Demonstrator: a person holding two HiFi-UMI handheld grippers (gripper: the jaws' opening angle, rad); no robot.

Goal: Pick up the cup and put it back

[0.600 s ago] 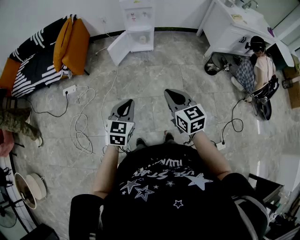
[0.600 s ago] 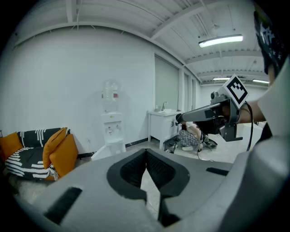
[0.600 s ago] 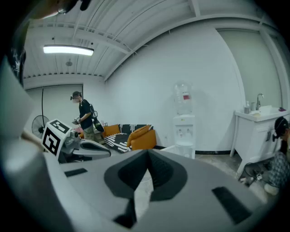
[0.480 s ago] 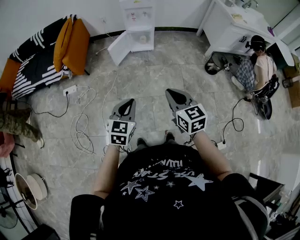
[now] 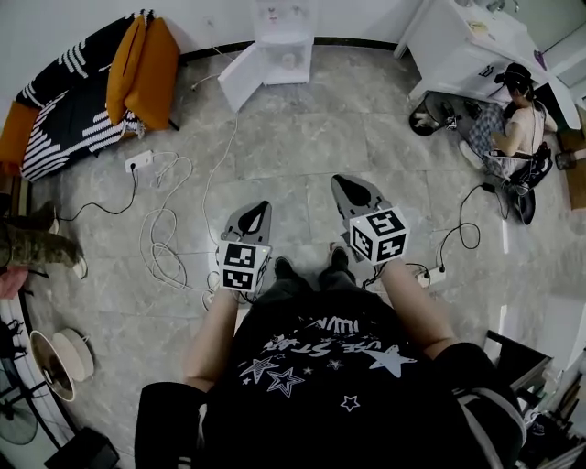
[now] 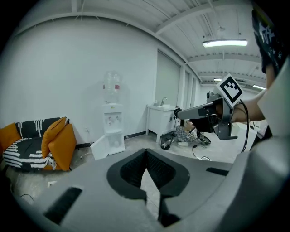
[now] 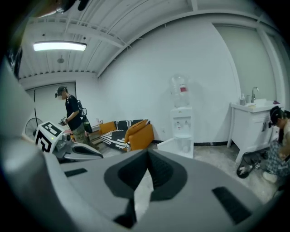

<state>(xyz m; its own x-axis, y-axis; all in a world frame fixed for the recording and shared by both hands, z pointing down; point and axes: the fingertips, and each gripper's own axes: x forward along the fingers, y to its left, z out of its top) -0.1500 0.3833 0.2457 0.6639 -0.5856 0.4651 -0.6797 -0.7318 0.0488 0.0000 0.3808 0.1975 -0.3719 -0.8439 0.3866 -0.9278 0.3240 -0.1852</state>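
Observation:
No cup shows plainly. A white water dispenser point(image 5: 279, 27) stands at the far wall with its lower door open. A small pale round thing point(image 5: 291, 60) sits inside it, too small to identify. My left gripper point(image 5: 259, 209) and right gripper point(image 5: 346, 183) hang side by side at waist height over the grey tiled floor, both pointing toward the dispenser, a few steps short of it. In the left gripper view the left gripper point(image 6: 146, 152) has its pads together and holds nothing. The right gripper point(image 7: 147, 152) is likewise shut and holds nothing in its own view.
A sofa with orange cushions point(image 5: 137, 69) and a striped blanket stands at the left. White cables point(image 5: 165, 243) and a power strip point(image 5: 139, 162) lie on the floor ahead. A person point(image 5: 517, 119) sits by the white sink cabinet point(image 5: 458, 55) at the right. Another person's leg point(image 5: 32, 245) shows at the left.
The head view has shifted, so the dispenser and floor sit higher in the frame and both grippers a little lower. Both stay shut with nothing in them.

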